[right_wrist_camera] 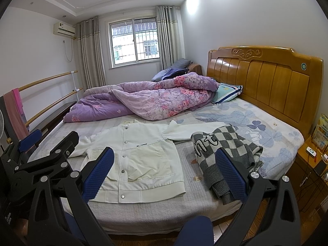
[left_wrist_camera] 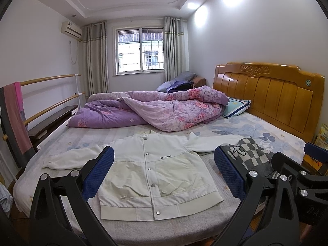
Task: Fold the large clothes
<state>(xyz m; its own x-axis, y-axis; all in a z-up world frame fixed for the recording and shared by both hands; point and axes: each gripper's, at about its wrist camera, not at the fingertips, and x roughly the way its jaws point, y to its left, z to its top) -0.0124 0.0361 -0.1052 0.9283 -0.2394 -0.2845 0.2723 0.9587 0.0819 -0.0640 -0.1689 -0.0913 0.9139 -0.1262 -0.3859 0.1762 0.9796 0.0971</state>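
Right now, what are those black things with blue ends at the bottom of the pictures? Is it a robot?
No robot. A person holds a two-finger grabbing tool in each hand, and each tool carries its own camera looking out between its fingers. One picture comes from the left gripper, the other from the right gripper. The blue parts are the soft pads of the jaws. Both jaws stand wide open and hold nothing. They look down on a bed. On it lies a white jacket, spread flat with its buttons done up. Beside it sits a checkered grey sweater, bunched up. Farther back is a rumpled purple quilt.
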